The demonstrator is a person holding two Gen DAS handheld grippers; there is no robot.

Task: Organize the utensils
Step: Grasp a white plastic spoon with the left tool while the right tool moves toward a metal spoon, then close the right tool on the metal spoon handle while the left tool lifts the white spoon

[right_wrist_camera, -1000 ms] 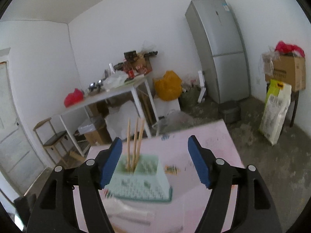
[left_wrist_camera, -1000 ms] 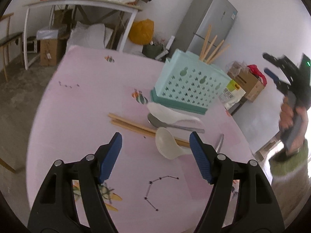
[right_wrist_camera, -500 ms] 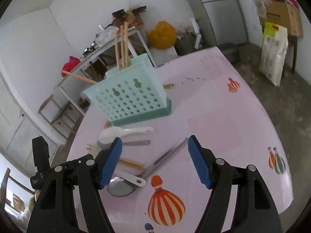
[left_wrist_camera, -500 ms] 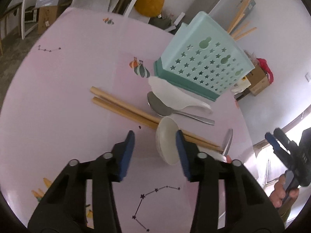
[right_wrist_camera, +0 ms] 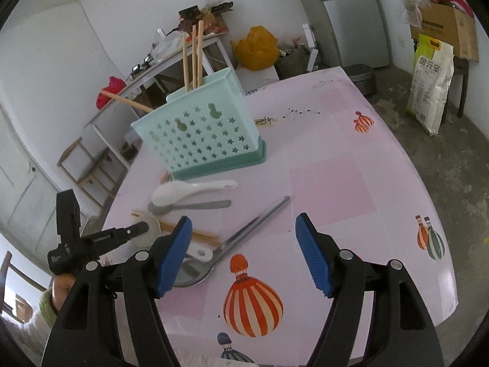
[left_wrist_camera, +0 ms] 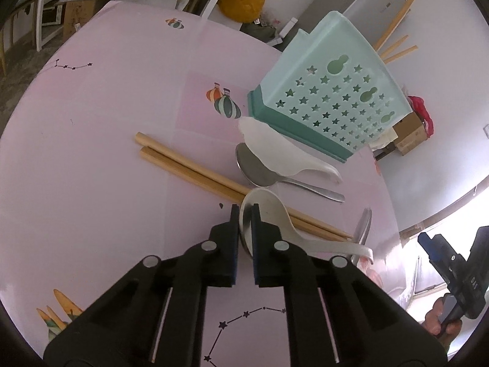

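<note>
- The chopsticks (left_wrist_camera: pixel 195 172) lie flat as a pair on the pink table (left_wrist_camera: pixel 91 159), out to the left of the other cutlery; their far ends run under the white spoon (left_wrist_camera: pixel 275 214), so they look awkward to lift first.
- The left gripper (left_wrist_camera: pixel 245 214) has its jaws pressed together on the bowl rim of that white spoon, which rests across the chopsticks; pinching the thin rim looks like the way to lift it off the pile.
- A second white spoon (left_wrist_camera: pixel 275 150) and a steel spoon (left_wrist_camera: pixel 259 169) lie just in front of the green holder (left_wrist_camera: pixel 330 98), not yet sorted.
- The holder stands upright with several chopsticks (right_wrist_camera: pixel 192 58) poking out, presumably where everything goes.
- The right gripper (right_wrist_camera: pixel 244 257) hovers with jaws wide apart and empty above the table, over the steel ladle (right_wrist_camera: pixel 232 244).
</note>
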